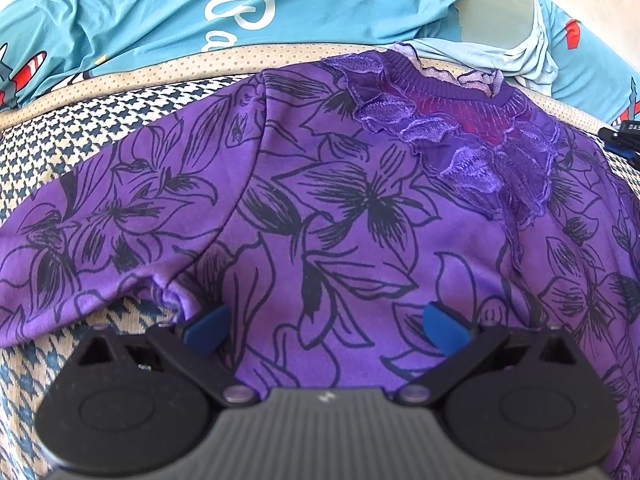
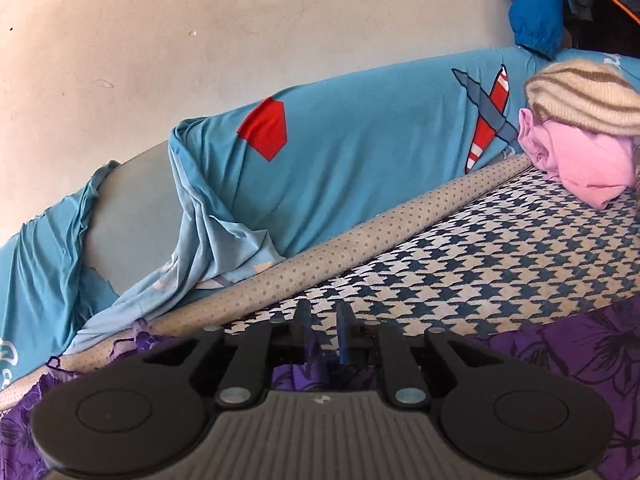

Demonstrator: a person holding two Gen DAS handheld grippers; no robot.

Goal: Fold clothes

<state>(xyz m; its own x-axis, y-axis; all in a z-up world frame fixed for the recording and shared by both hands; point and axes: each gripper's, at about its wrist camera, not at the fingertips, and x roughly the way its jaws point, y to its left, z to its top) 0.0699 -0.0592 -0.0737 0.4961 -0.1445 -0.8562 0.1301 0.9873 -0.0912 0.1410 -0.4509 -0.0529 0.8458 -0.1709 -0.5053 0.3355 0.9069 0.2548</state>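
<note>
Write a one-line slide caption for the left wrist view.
Left gripper, jaws open, over a purple floral top spread on a houndstooth cushion.

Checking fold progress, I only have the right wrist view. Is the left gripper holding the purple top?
Observer: No. The left gripper is open, jaws wide apart over the purple top, pinching nothing.
Operator: Which way is the collar?
Observer: The lace-trimmed collar lies at the far edge, toward the blue cover.
Operator: Sleeve folded in?
Observer: No. One sleeve is spread out sideways on the houndstooth cover.
</note>
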